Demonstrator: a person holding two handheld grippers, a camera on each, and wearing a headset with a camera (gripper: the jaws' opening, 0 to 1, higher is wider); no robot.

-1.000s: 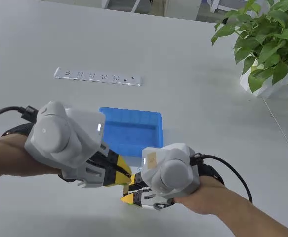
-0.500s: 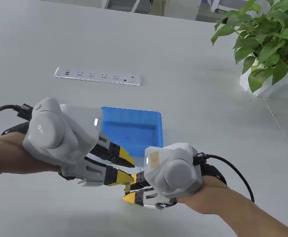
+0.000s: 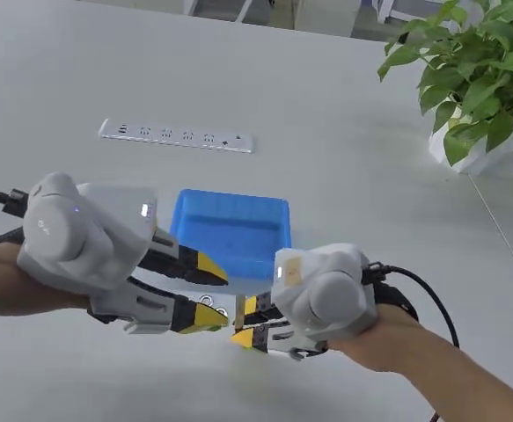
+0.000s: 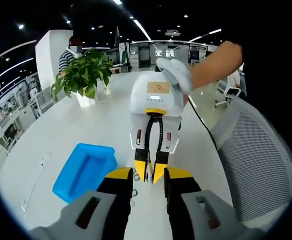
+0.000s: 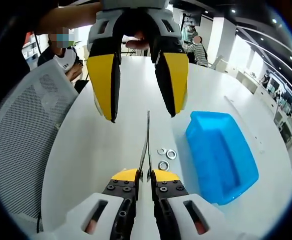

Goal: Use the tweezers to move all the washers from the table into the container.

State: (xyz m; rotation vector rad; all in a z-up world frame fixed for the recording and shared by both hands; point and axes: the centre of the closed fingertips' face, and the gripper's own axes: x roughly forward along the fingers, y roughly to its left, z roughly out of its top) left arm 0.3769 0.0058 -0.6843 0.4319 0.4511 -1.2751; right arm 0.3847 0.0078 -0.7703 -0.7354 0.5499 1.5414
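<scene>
Three small metal washers (image 5: 164, 157) lie on the white table beside a blue container (image 5: 221, 155), and they show too as washers (image 3: 210, 305) in front of the container (image 3: 234, 227). My right gripper (image 5: 145, 175) is shut on thin metal tweezers (image 5: 146, 142), whose tips point toward the left gripper's jaws. That right gripper (image 3: 249, 322) sits low by the table's near edge. The left gripper (image 3: 205, 294) faces it from the left with its yellow-tipped jaws apart and nothing between them. From the left gripper (image 4: 148, 176), the right gripper (image 4: 150, 171) stands nose to nose.
A white power strip (image 3: 175, 136) lies beyond the container. A leafy plant in a white pot (image 3: 472, 88) stands at the far right. A mesh chair (image 5: 20, 130) is beside the table, with people farther back.
The left gripper's jaws have spread apart and it has drawn back to the left, away from the right gripper's tips. The right gripper has shifted slightly right, still shut on the tweezers.
</scene>
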